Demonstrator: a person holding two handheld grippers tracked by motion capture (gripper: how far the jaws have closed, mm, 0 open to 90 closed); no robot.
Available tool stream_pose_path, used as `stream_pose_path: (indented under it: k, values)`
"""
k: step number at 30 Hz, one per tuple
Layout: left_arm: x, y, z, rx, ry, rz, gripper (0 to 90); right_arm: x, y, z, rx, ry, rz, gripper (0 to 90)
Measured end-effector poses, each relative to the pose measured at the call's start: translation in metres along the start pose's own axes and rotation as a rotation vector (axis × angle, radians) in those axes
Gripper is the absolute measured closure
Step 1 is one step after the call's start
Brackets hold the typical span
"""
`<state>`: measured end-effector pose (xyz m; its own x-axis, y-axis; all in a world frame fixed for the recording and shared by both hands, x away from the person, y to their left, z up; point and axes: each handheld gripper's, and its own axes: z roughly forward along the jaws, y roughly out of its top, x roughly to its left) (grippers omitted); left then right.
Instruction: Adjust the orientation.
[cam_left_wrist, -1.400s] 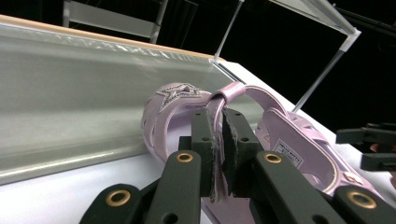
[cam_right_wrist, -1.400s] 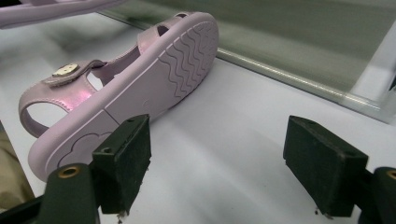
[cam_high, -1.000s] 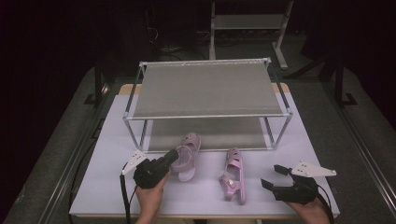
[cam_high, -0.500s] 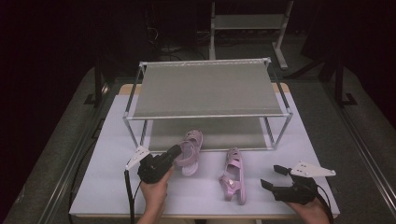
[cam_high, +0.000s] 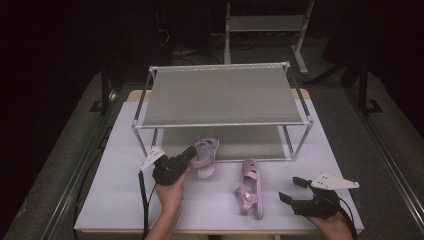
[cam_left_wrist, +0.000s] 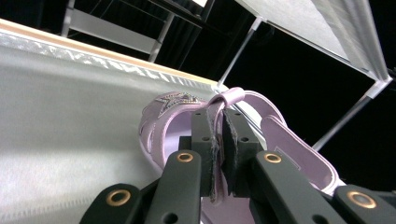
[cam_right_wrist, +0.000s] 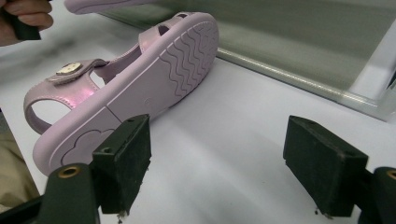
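My left gripper (cam_high: 191, 152) is shut on the heel strap (cam_left_wrist: 228, 97) of a pink sandal (cam_high: 206, 156), at the front edge of the rack's lower shelf (cam_high: 260, 141). In the left gripper view its pads (cam_left_wrist: 205, 135) pinch the thin strap, and the sandal (cam_left_wrist: 294, 144) with its star ornament lies just beyond. A second pink sandal (cam_high: 249, 188) lies on its side on the white table (cam_high: 120, 175). My right gripper (cam_high: 289, 189) stands open to that sandal's right, apart from it. In the right gripper view the sandal's sole (cam_right_wrist: 159, 79) faces the open gripper (cam_right_wrist: 217, 154).
A two-level metal rack (cam_high: 225, 95) stands across the middle of the table, its front posts at either side of the sandals. The person's left hand (cam_right_wrist: 28, 14) shows at the top left of the right gripper view. Dark floor surrounds the table.
My left gripper has carried the held sandal away from the person toward the rack's lower shelf. The right gripper and the second sandal have stayed put.
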<state>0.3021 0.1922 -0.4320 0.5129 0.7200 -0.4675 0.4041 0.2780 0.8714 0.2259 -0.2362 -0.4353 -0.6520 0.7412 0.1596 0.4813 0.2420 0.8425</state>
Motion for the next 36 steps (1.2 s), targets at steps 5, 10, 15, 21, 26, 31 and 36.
stream_pose_path:
  k: [5, 10, 15, 21, 26, 31, 36]
  values:
    - [0.006, 0.000, 0.011, -0.009, 0.007, -0.025, 84.1, 0.000, 0.000, 0.001, -0.002, 0.006, 0.004, 22.9]
    - [0.008, 0.000, 0.021, -0.004, 0.016, -0.015, 84.2, 0.001, 0.000, 0.003, -0.001, 0.017, 0.004, 23.0]
    - [0.013, 0.002, 0.031, -0.025, 0.029, -0.034, 84.2, 0.001, 0.000, 0.002, -0.004, 0.023, 0.004, 23.0]
    - [0.019, 0.007, 0.044, -0.019, 0.057, -0.027, 84.1, 0.000, 0.000, 0.002, -0.008, 0.028, 0.008, 22.9]
    - [0.028, 0.006, 0.050, -0.043, 0.054, -0.073, 84.1, 0.000, -0.001, 0.002, -0.007, 0.030, 0.012, 22.9]
    - [0.031, 0.004, 0.054, -0.060, 0.073, -0.090, 84.1, -0.001, -0.001, 0.002, -0.007, 0.032, 0.013, 22.9]
    - [0.031, 0.004, 0.055, -0.067, 0.081, -0.076, 84.1, -0.001, -0.001, 0.003, -0.006, 0.035, 0.014, 23.0]
